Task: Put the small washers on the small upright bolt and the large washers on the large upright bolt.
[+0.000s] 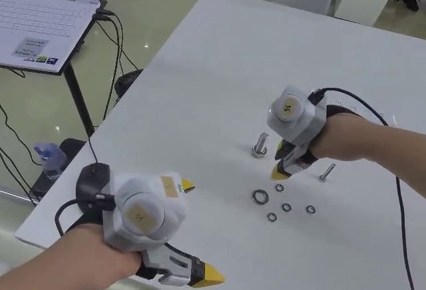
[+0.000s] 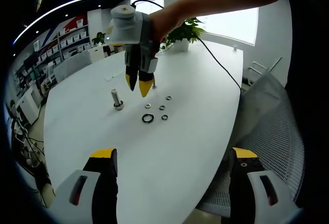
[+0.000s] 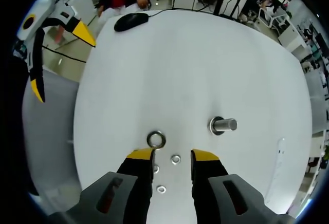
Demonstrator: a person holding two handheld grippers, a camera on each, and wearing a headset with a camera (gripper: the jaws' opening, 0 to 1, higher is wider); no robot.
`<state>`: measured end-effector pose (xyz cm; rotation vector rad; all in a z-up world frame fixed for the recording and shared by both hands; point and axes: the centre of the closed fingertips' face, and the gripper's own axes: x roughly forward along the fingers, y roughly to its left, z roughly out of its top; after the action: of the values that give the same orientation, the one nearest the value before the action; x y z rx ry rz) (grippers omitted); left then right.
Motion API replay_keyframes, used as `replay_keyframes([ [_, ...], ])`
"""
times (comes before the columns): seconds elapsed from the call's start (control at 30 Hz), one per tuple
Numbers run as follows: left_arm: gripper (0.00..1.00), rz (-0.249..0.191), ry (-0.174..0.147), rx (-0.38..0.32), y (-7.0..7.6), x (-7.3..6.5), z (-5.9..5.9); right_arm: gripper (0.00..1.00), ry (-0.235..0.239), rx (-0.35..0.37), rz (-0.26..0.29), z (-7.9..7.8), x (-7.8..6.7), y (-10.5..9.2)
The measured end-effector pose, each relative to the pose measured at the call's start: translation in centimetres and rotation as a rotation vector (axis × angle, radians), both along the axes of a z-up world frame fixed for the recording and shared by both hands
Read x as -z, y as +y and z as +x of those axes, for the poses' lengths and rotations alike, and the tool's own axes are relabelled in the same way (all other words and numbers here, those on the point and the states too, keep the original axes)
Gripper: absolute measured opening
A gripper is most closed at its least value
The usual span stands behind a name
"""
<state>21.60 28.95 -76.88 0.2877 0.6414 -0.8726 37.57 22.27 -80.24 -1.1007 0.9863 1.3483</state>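
A large upright bolt [image 1: 261, 145] stands mid-table, and a small bolt [image 1: 326, 172] is to its right. One large washer [image 1: 260, 197] and several small washers [image 1: 286, 207] lie flat on the table in front of them. My right gripper [image 1: 279, 167] hovers open just above the washers. In the right gripper view its jaws [image 3: 173, 155] straddle a small washer [image 3: 176, 159], with the large washer [image 3: 156, 140] just ahead and the large bolt [image 3: 222, 125] to the right. My left gripper [image 1: 200, 230] is wide open near the table's front edge, holding nothing [image 2: 173, 154].
A black mouse [image 1: 93, 177] with a cable lies at the table's left front edge. A laptop [image 1: 40, 10] sits on a stand off the table's left. A mesh chair [image 2: 267, 116] stands beside the table. Cables and a bottle [image 1: 50, 157] are on the floor.
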Motion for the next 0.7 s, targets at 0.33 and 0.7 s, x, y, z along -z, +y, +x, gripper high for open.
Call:
replay_keyframes([
  [0.33, 0.89, -0.004, -0.009, -0.010, 0.0, -0.3, 0.0, 0.29, 0.030, 0.007, 0.008, -1.4, 1.5, -0.3],
  [0.7, 0.89, -0.011, -0.008, -0.026, 0.1, -0.1, 0.0, 0.32, 0.038, 0.014, 0.008, -1.4, 3.9, -0.1],
])
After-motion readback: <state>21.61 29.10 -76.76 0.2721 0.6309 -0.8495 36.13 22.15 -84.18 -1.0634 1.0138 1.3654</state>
